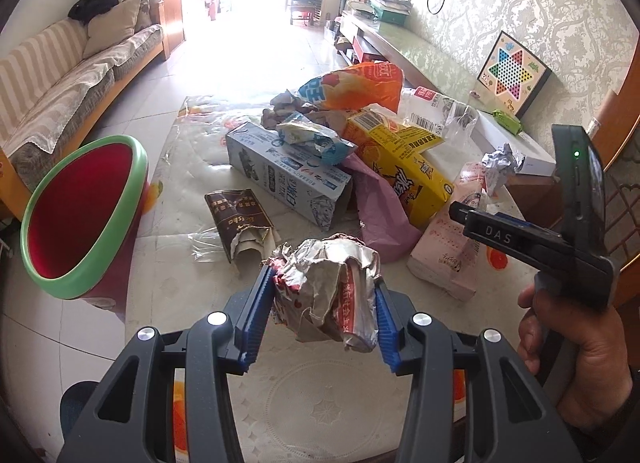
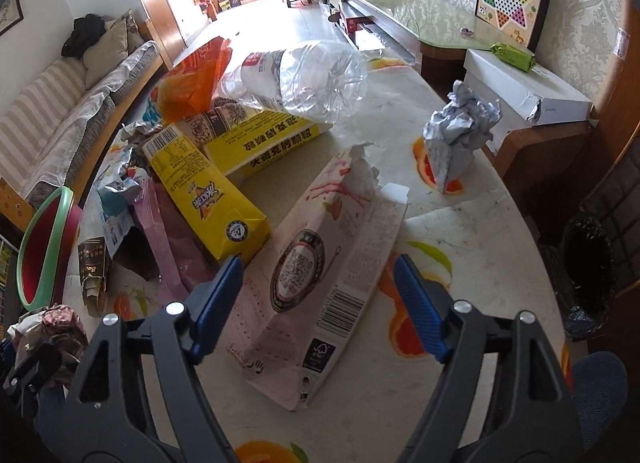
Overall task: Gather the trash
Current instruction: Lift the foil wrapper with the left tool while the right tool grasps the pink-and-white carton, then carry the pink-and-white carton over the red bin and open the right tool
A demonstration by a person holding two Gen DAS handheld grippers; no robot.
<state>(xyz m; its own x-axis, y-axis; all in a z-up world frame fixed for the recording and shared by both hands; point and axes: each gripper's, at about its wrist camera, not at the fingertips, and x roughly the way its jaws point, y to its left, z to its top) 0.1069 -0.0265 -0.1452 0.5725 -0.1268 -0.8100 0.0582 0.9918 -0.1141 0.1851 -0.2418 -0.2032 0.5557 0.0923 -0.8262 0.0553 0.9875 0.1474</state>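
Note:
My left gripper (image 1: pixel 325 305) is shut on a crumpled silver foil wrapper (image 1: pixel 332 287) and holds it above the table. The wrapper also shows at the lower left of the right wrist view (image 2: pixel 48 327). A red bin with a green rim (image 1: pixel 80 215) stands to the left, tilted toward me, and also shows in the right wrist view (image 2: pixel 42 247). My right gripper (image 2: pixel 318 295) is open, its fingers on either side of a flattened pink-white carton (image 2: pixel 320 275) lying on the table. It shows in the left wrist view (image 1: pixel 460 213).
A pile of trash lies on the table: a blue-white carton (image 1: pixel 288 175), yellow cartons (image 2: pixel 208 191), an orange bag (image 2: pixel 192 79), a clear plastic bottle (image 2: pixel 316 83), a brown packet (image 1: pixel 240 219), a crumpled paper ball (image 2: pixel 460 131). A black-lined bin (image 2: pixel 584 275) stands at right.

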